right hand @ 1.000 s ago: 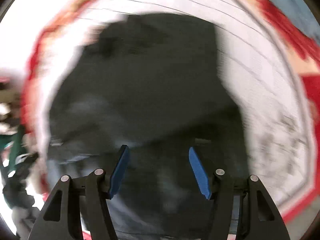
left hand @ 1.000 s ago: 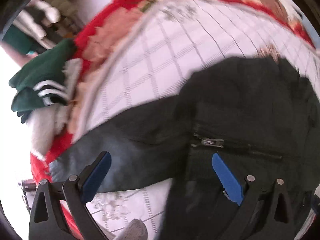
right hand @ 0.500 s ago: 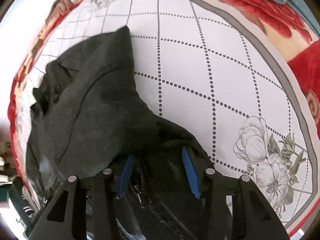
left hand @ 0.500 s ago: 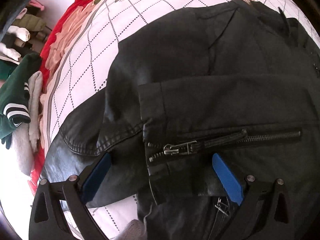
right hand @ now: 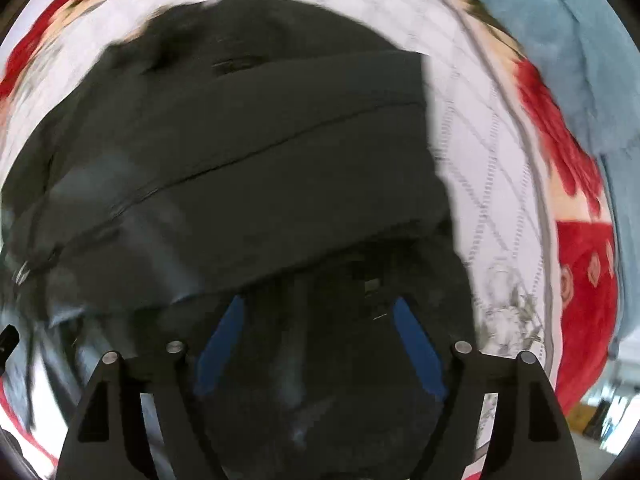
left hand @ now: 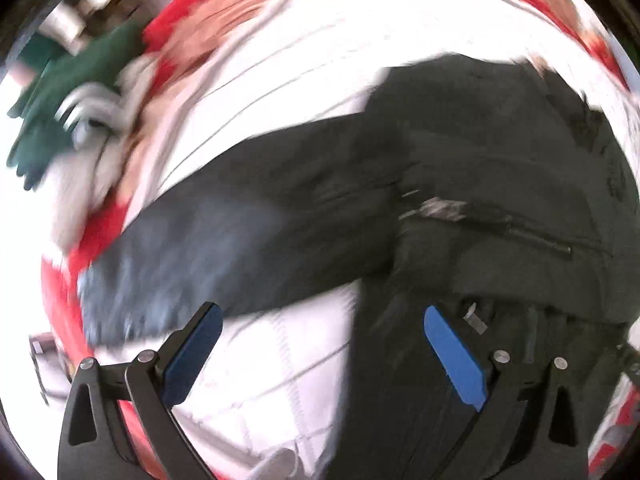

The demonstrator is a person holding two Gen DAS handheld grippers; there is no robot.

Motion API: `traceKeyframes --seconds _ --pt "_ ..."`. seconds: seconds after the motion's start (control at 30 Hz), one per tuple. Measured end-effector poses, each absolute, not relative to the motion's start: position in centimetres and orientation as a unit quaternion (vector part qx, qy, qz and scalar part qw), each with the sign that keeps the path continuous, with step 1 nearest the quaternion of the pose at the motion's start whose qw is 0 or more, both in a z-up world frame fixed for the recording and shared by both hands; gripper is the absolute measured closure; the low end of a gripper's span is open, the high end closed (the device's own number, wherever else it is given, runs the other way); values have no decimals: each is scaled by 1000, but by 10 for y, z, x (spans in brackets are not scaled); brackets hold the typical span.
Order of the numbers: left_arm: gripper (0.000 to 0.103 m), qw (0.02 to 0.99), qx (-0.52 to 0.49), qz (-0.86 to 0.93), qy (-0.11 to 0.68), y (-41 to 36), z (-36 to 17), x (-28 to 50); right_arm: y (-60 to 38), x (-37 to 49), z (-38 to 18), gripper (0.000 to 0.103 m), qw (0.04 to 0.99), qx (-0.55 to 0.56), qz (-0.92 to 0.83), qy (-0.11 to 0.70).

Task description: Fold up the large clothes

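Jacket point(right hand: 248, 152) lies lower centre on bed point(right hand: 492, 184), one sleeve now folded across body. Right gripper point(right hand: 318, 344) was pinching fabric, jaws now opening, nothing pinched. Left gripper point(left hand: 320, 352) spread, empty. Other sleeve point(left hand: 240, 236) is prob. next.

left wrist cam: looks steeply down, close over the bed point(left hand: 304, 92) | right wrist cam: pretty much straight down, also close | both catch the same black jacket point(left hand: 500, 152) point(right hand: 248, 140), blurry
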State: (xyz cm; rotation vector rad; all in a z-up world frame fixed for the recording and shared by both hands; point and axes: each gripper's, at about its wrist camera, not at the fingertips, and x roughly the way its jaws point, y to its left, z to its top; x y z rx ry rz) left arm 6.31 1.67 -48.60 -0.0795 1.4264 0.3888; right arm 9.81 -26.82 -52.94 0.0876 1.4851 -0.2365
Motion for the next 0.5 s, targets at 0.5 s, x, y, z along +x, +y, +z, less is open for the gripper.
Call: traceKeyframes --seconds 0.5 --pt "2 646 -414 257 588 188 -514 -93 -237 -17 -493 23 753 -5 -28 657"
